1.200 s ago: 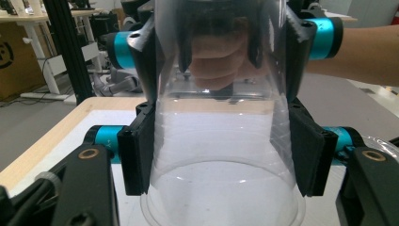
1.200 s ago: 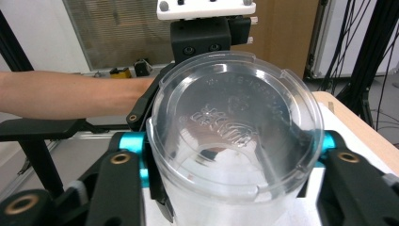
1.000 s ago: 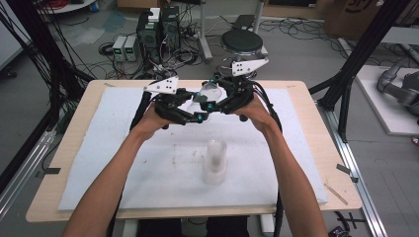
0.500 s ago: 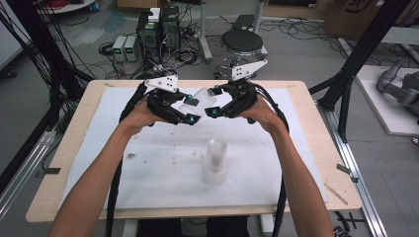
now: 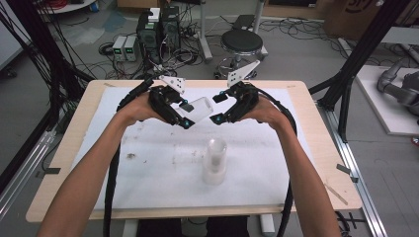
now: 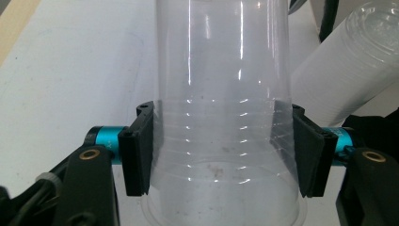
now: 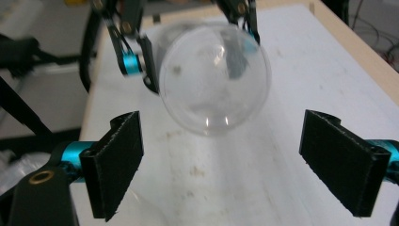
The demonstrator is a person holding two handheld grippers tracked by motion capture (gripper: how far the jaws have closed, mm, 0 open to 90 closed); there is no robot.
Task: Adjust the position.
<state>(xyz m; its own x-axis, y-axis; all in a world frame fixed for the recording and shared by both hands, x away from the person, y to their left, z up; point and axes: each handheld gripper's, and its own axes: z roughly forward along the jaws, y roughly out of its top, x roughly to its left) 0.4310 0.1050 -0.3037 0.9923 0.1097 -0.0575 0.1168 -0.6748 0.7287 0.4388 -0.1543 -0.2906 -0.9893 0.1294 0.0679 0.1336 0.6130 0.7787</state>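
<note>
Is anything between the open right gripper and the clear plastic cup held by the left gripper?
Nothing visible. The clear plastic cup sits clamped in the left gripper, its round end facing the right gripper, whose jaws stand wide apart with bare white table cover below the gap. The stack of clear cups stands nearer the person, off that line.

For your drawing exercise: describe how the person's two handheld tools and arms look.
Both the left claw and right claw are black, with flat black pads, turquoise pins, a pale three-cornered plate on top and a trailing black cable. The forearms are bare; no sleeves show.
</note>
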